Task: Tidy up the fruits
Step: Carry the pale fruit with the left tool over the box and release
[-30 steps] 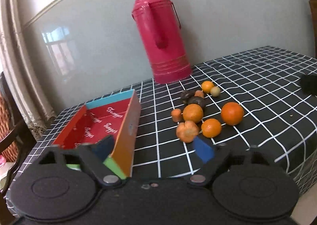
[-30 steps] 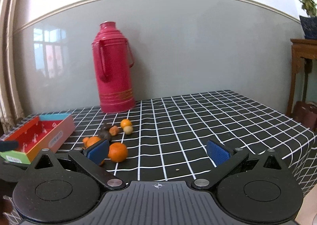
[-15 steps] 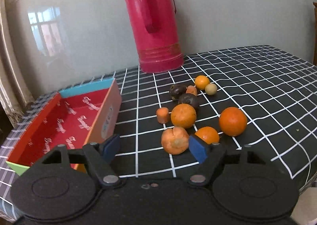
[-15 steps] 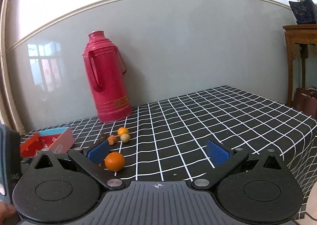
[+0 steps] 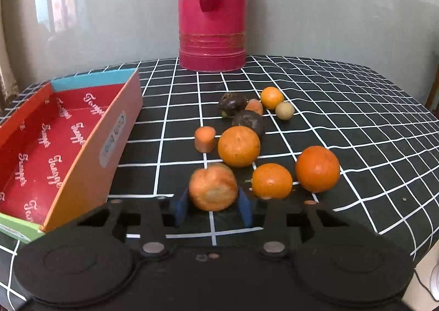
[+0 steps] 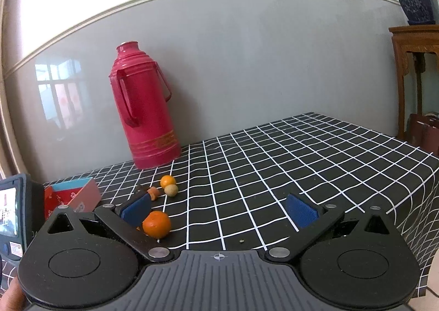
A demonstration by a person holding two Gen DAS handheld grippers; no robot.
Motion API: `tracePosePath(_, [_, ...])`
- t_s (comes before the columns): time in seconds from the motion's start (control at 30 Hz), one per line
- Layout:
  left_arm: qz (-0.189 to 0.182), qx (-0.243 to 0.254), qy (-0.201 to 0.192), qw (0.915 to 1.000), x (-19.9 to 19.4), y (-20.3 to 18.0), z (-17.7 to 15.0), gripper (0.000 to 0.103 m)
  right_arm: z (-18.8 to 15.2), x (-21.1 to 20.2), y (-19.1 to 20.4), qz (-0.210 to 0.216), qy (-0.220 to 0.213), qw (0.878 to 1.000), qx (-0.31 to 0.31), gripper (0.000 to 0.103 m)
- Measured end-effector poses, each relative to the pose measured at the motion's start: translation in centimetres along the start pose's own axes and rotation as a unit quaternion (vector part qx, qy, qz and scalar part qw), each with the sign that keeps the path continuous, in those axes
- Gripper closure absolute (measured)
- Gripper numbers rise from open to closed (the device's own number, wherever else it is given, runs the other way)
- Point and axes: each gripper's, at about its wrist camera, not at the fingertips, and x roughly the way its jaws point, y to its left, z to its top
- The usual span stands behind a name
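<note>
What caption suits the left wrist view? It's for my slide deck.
Left gripper closing on a pale orange fruit beside the empty red box, other fruits scattered before a red thermos.

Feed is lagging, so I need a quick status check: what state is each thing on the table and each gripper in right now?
left gripper: jaws closing, pads on either side of the pale orange fruit
pale orange fruit: on the cloth, between the blue pads
box: open, empty as far as visible
thermos: upright, capped
right gripper: open, nothing between its jaws
big orange: loose on the cloth
</note>
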Motion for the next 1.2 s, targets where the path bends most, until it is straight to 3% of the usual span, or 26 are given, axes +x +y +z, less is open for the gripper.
tracePosePath(0.17, [0.013, 0.012, -0.01, 0.9998, -0.3, -0.5, -0.2, 0.076, 0.0, 0.2, -0.1, 0.0, 0.004, 1.0, 0.004, 0.0])
tracePosePath(0.33, [0.073, 0.058, -0.075, 0.9928, -2.5, -1.4, -0.3, 0.076, -0.2, 0.5, 0.1, 0.001, 0.011, 1.0, 0.001, 0.0])
tracePosePath(0.53, [0.152, 0.018, -0.115, 0.9816, -4.7, 2.0, 0.3, 0.076, -0.7, 1.3, 1.3, 0.009, 0.028, 0.999, -0.012, 0.0])
tracePosePath(0.83, [0.24, -0.063, -0.066, 0.9665, -4.6, 9.0, 0.9, 0.076, -1.7, 2.5, 4.1, 0.033, 0.05, 0.998, -0.035, 0.0])
tracePosePath(1.03, [0.249, -0.118, -0.017, 0.9611, -4.4, 12.2, 0.7, 0.074, -2.6, 3.7, 5.6, 0.047, 0.07, 0.995, -0.051, 0.0])
tracePosePath(1.1, [0.248, -0.122, -0.016, 0.9608, -4.9, 12.4, 0.7, 0.073, -2.7, 4.1, 6.0, 0.052, 0.075, 0.994, -0.055, 0.0])
tracePosePath(1.2, [0.244, -0.131, -0.019, 0.9607, -5.1, 12.7, 0.9, 0.064, -2.8, 4.7, 6.7, 0.06, 0.083, 0.993, -0.066, 0.0])
